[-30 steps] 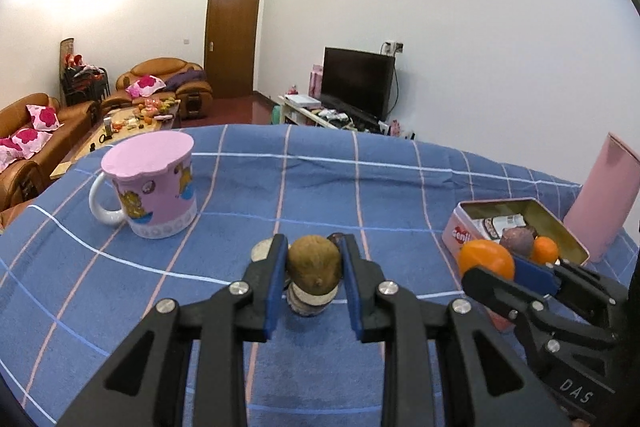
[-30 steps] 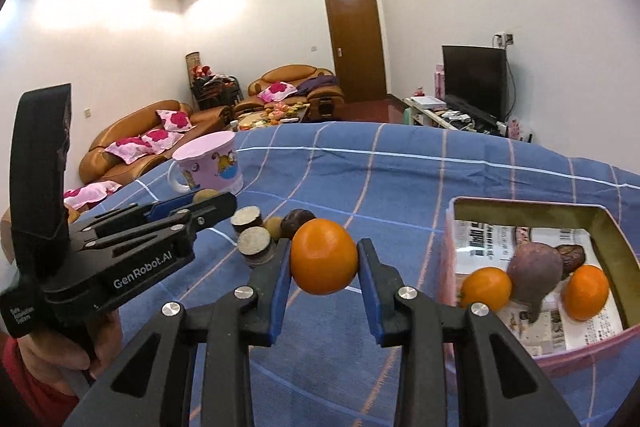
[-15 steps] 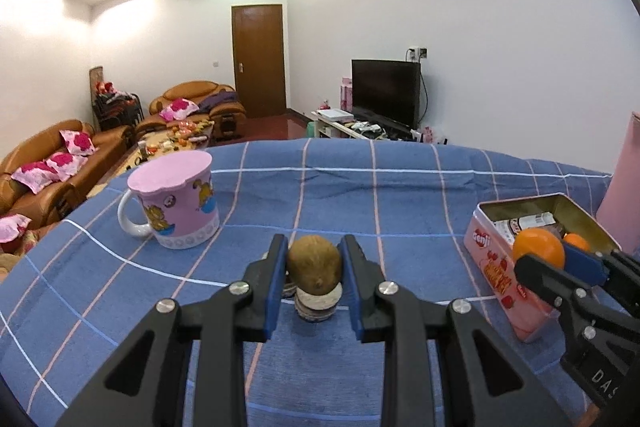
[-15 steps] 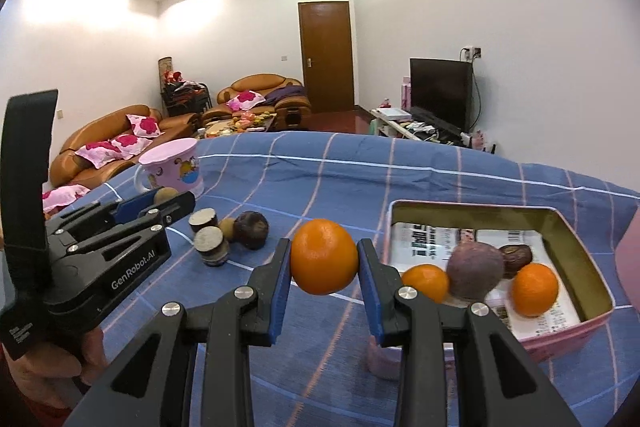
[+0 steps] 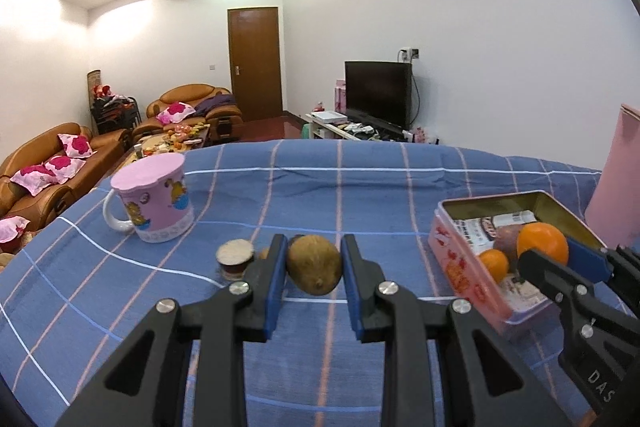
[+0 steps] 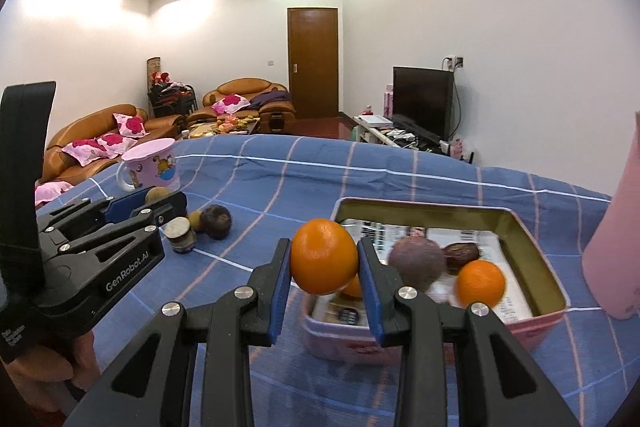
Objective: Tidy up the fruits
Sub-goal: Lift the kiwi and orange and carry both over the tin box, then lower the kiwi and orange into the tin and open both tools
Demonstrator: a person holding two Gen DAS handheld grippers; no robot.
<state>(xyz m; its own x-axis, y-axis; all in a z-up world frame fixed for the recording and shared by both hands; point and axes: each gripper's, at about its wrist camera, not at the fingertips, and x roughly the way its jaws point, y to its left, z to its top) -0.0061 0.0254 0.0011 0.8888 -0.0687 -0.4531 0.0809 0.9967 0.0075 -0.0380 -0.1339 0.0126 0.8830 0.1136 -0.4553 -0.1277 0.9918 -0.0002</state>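
My left gripper (image 5: 314, 269) is shut on a brown kiwi (image 5: 315, 264), held above the blue checked cloth. My right gripper (image 6: 325, 263) is shut on an orange (image 6: 324, 256), held over the near left edge of the pink tin box (image 6: 536, 251). The box holds two smaller oranges (image 6: 480, 283), a purple round fruit (image 6: 416, 263) and a dark brown fruit (image 6: 462, 253). In the left wrist view the right gripper (image 5: 552, 259) with its orange (image 5: 542, 243) is over the box (image 5: 456, 267).
A pink mug (image 5: 154, 201) with a lid stands at the left. A small jar (image 6: 181, 233), a dark round fruit (image 6: 216, 221) and a small yellowish fruit (image 6: 196, 219) lie on the cloth (image 5: 360, 187). A tall pink container (image 6: 616, 247) stands right of the box.
Both grippers have moved to the right with their fruits. The orange now sits over the tin box's edge. The kiwi has risen off the small jar.
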